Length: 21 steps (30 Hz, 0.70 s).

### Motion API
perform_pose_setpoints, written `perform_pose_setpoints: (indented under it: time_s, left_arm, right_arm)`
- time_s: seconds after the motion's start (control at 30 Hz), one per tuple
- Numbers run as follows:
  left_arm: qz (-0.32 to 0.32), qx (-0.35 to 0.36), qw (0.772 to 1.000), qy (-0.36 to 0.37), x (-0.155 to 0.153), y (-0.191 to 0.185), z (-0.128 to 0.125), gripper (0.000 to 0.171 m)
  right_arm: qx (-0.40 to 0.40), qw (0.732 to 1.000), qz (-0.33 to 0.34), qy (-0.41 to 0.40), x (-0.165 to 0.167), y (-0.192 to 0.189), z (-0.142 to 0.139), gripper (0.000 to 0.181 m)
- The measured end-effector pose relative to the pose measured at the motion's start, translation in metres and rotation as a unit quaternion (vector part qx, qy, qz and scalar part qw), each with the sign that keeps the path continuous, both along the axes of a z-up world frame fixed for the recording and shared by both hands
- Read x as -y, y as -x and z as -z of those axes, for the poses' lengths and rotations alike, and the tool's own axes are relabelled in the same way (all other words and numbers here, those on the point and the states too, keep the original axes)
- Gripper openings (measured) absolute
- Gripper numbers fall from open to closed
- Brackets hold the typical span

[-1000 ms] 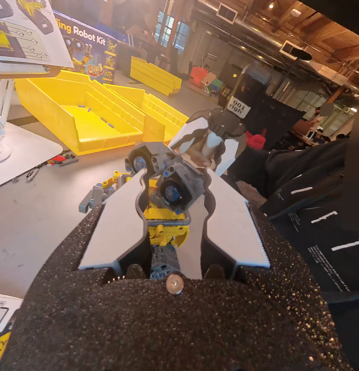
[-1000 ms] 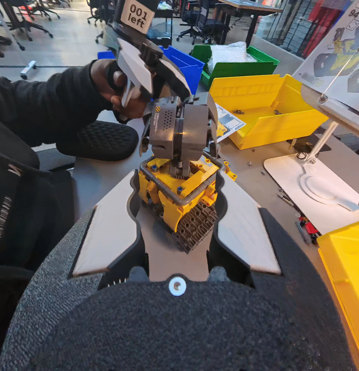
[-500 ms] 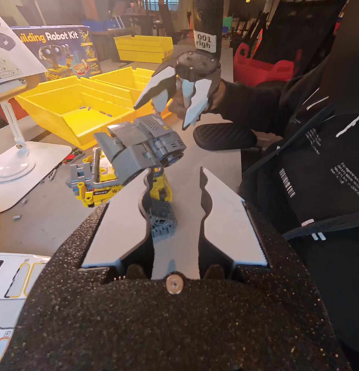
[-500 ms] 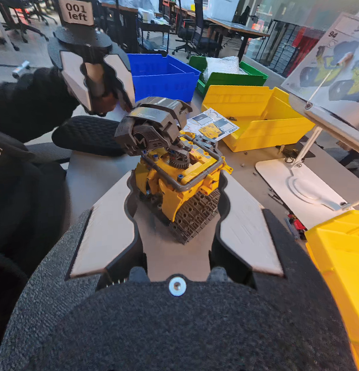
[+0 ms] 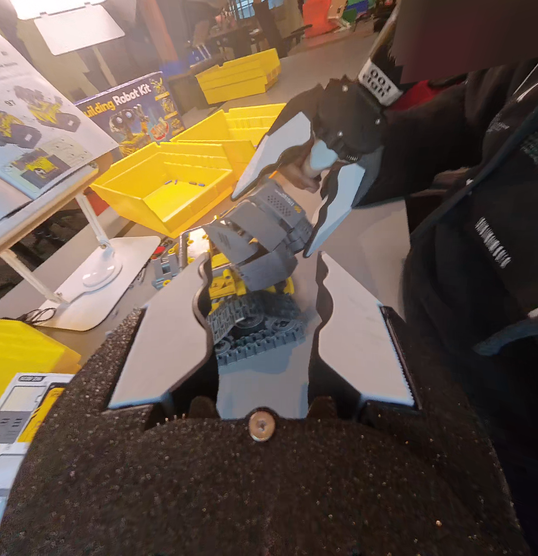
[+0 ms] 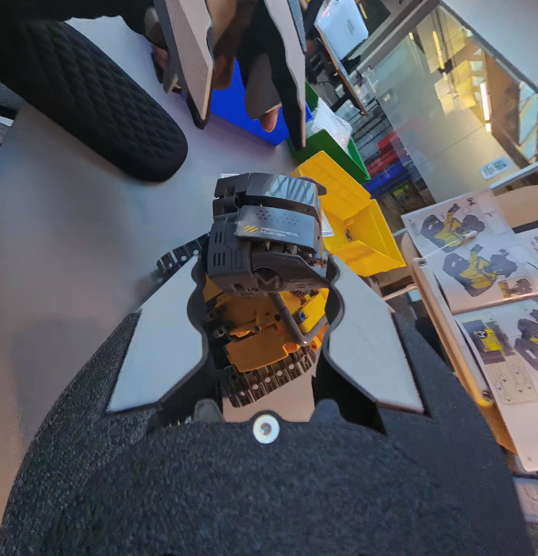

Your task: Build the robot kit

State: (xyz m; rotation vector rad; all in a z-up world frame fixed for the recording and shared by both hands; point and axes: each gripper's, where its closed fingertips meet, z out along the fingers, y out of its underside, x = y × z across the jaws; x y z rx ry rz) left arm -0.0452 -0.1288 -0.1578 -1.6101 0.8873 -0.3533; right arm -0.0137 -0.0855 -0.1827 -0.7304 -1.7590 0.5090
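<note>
Left wrist view: yellow bin (image 5: pixel 171 192) behind toy robot (image 5: pixel 255 270).

Left wrist view: you looked down along your left gripper (image 5: pixel 261 255), close over the toy robot (image 5: pixel 255 264), table (image 5: pixel 90 337) running toward 11 o'clock.
Right wrist view: steeper, very close above the same toy robot (image 6: pixel 261 270).
Shared: toy robot; each view caught your other gripper at 12 o'clock.

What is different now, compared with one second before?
The left gripper, then around the toy robot's head, has drawn back open above its tracks. The right gripper, open, has come in closer around the body. The robot's head is now tilted. The yellow bin did not move.
</note>
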Motion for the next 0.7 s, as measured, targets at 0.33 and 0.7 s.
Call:
perform_pose_setpoints:
  time_s: [0.33,0.7]
  left_arm:
    - [0.041,-0.015,0.999,-0.014,-0.057,-0.035,-0.020,0.096]
    - [0.019,-0.016,0.999,0.035,-0.064,-0.043,-0.012,0.071]
  right_arm:
    - [0.143,0.916,-0.172,0.332,-0.022,-0.009,-0.025,0.079]
    - [0.143,0.910,-0.175,0.346,-0.021,-0.008,-0.026,0.079]
